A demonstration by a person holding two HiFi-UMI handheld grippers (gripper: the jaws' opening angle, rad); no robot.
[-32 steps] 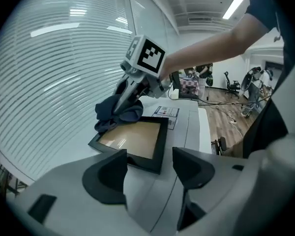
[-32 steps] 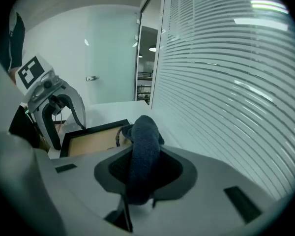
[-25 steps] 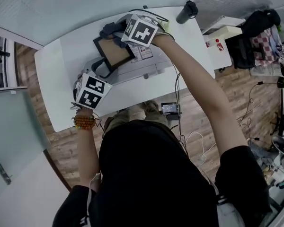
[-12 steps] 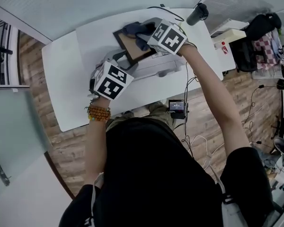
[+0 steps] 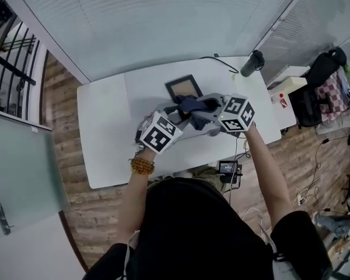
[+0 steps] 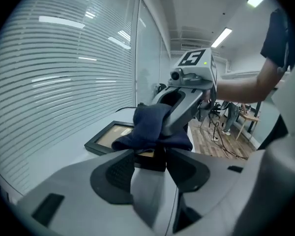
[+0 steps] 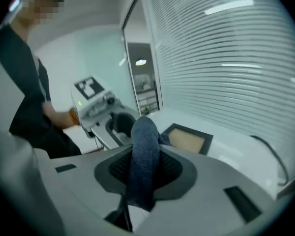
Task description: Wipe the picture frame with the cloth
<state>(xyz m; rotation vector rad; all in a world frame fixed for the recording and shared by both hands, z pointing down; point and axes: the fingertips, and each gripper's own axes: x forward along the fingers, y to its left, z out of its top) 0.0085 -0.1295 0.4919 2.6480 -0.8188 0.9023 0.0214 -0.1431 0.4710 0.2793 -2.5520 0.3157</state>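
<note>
The black picture frame [image 5: 184, 87] with a tan middle lies on the white table [image 5: 111, 121]. My left gripper [image 5: 176, 116] points at its near corner. That corner [image 6: 150, 160] fills the gap between the jaws, which have just been closing. My right gripper [image 5: 202, 107] is shut on the dark blue cloth [image 5: 189, 104]. The cloth [image 6: 152, 127] hangs over the near part of the frame [image 6: 110, 135], right in front of the left jaws. In the right gripper view the cloth [image 7: 143, 156] stands between the jaws, with the frame [image 7: 188, 139] behind it.
A dark cylinder [image 5: 252, 63] and a black cable [image 5: 217, 58] sit at the table's back right. A white cabinet [image 5: 287, 87] stands beyond the right edge. A small screen [image 5: 228, 168] is below the near edge. Slatted blinds [image 6: 64, 73] close off the far side.
My right gripper has carried the cloth from the frame's far side back to its near right corner. The left gripper has stayed at the frame's corner. The head view has shifted and pulled back.
</note>
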